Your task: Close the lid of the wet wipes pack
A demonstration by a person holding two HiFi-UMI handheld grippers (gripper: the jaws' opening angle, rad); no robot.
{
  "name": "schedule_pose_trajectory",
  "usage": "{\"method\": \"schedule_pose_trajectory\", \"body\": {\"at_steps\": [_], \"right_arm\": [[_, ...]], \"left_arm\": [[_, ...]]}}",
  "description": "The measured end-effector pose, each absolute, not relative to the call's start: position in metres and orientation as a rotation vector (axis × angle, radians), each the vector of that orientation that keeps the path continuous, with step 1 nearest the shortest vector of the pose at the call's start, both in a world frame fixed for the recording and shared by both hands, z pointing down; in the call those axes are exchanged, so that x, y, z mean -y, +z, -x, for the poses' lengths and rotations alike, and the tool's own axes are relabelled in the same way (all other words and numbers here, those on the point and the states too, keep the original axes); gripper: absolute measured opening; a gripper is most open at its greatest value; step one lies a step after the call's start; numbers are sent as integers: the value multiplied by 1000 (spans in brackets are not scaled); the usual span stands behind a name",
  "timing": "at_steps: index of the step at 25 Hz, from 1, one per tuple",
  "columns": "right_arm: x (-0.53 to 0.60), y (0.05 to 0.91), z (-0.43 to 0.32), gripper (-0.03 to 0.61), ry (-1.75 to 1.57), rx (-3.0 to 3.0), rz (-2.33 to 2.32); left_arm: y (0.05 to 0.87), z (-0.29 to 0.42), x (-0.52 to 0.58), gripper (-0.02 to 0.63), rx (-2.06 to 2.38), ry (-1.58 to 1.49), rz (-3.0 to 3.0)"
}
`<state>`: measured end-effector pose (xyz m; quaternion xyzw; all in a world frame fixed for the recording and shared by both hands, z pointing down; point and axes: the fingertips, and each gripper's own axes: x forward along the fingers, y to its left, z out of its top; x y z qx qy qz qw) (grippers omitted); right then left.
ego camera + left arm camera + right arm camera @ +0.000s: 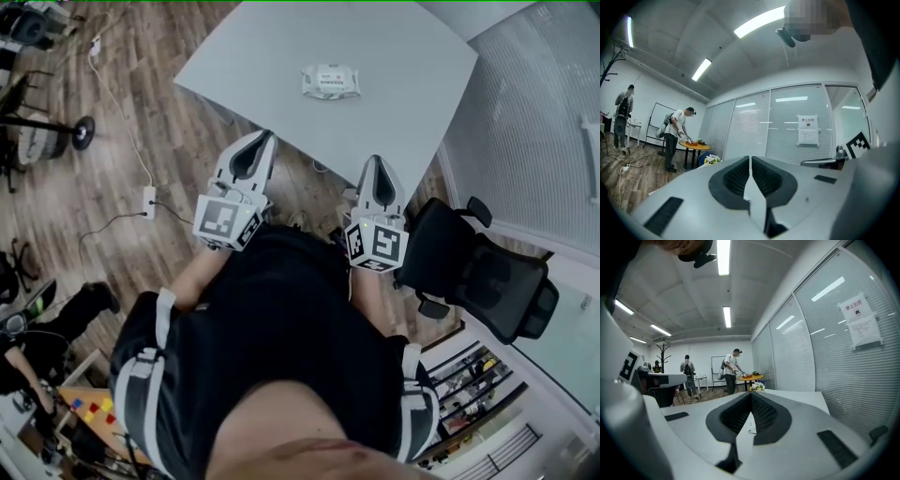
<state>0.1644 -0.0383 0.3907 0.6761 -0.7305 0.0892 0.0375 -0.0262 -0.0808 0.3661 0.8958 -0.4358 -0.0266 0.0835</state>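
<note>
A grey surface stretches ahead of two hand-held grippers, with a black office chair beside the right one. The left hand-held gripper and right hand-held gripper hover with jaws together, empty. The wet wipes pack lies on the surface, well beyond their tips.

head: steeply down, far above table | gripper views: level, along jaws | shared: table
</note>
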Motion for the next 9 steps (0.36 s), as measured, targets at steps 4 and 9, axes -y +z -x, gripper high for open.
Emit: {"method": "schedule_pose_trajectory", "body": {"at_steps": [4,9], "right_arm": [[40,389,-161,21,272,2240,-2078],[43,391,-155,21,259,2247,-2081]], "left_arm": [[367,30,83,35,1292,-91,-2669],[374,35,84,35,1291,-89,-2667]]}}
